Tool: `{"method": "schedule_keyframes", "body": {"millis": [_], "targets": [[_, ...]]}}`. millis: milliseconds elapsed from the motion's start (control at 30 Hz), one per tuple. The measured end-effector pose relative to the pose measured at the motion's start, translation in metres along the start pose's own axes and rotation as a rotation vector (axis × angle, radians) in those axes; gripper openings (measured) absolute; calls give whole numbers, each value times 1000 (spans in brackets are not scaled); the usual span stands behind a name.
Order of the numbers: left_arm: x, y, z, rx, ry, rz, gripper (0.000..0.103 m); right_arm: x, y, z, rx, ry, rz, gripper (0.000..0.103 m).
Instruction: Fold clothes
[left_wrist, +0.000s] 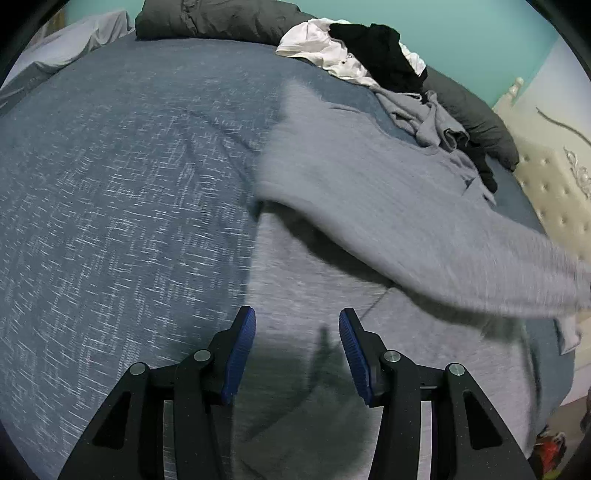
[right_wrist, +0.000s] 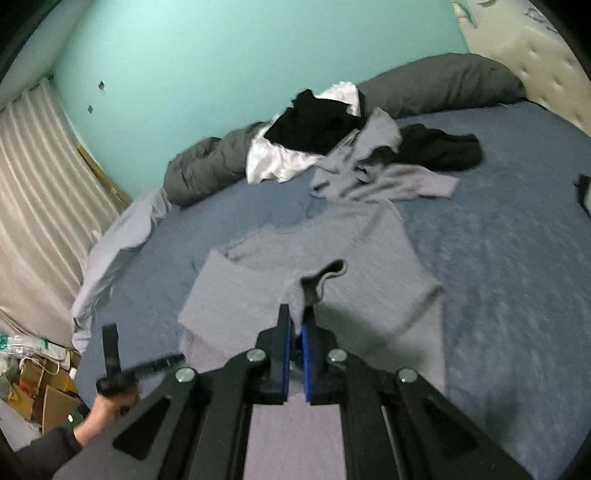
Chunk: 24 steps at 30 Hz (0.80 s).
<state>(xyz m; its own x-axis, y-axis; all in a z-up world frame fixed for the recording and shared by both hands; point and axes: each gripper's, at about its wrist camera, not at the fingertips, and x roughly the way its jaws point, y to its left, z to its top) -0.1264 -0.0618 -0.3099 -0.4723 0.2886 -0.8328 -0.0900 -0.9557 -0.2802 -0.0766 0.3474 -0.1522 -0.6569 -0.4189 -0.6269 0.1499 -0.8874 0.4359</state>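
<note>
No writing could be read in either view — no label, brand, number or sign showed on the grey sweater, the heap of clothes, the bed cover or the boxes on the floor, which were too blurred to tell.

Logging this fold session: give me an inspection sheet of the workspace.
Surface: blue bedspread.
Job's things: grey sweater spread out, one part lifted.
Clutter: pile of white, black and grey clothes; dark pillows.
Grippers: left tongs open above the sweater; right tongs shut on sweater fabric.
Cables: nothing seen.
Surroundings: teal wall, curtain, tufted headboard, boxes on the floor.
</note>
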Motion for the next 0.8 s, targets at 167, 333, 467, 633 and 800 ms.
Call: {"method": "schedule_keyframes", "body": {"millis": [167,333,467,633,800], "targets": [[0,5,11,27,-7,48,51,-8,-33,-30,43,38,-93,4],[7,6,28,63,-6,89,51,-19,-58,-45,78,50,-130,4],[17,-7,42,130,-6,110,51,-15,-59,-52,57,87,-122,4],[34,-22,54,211,12,114,51,-2,-56,-56,52,123,-112,4],[50,-28,62,245,22,87,26,3,-58,-57,61,137,-102,4]]}}
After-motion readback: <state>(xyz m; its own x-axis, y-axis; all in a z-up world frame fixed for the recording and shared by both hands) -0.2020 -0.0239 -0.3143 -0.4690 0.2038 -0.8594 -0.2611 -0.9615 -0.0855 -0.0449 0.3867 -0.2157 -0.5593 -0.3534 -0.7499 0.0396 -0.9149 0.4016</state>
